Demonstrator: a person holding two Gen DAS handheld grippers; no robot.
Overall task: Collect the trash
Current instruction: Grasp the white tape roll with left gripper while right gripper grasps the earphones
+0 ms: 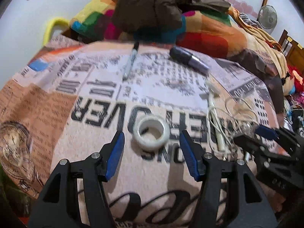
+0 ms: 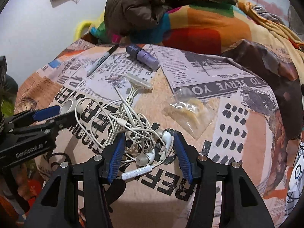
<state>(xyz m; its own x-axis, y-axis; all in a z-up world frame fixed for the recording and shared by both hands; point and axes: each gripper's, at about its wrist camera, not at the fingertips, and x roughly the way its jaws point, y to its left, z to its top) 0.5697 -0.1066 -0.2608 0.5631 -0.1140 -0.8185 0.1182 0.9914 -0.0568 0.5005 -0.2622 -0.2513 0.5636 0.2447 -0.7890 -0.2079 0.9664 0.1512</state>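
A clear tape roll (image 1: 151, 133) lies on the newspaper-print bedspread (image 1: 106, 171), between the tips of my left gripper (image 1: 152, 134), which is open around it without touching. My right gripper (image 2: 149, 135) is open astride a tangle of white earphones (image 2: 136, 131); one earbud (image 2: 166, 138) lies close to the right pad. Each gripper shows in the other's view: the right gripper (image 1: 254, 134) over the cable tangle (image 1: 228, 117), the left gripper (image 2: 62, 113) at the tape roll (image 2: 69, 106). A crumpled clear plastic bag (image 2: 188, 112) lies to the right of the earphones.
A marker (image 1: 130, 62) and a purple tube (image 1: 190, 59) lie farther back. A white connector with cable (image 2: 139, 83) sits beyond the earphones. A brown jacket (image 1: 152, 5) on a multicoloured blanket (image 1: 205, 34) is piled behind. A fan (image 1: 267, 17) stands far right.
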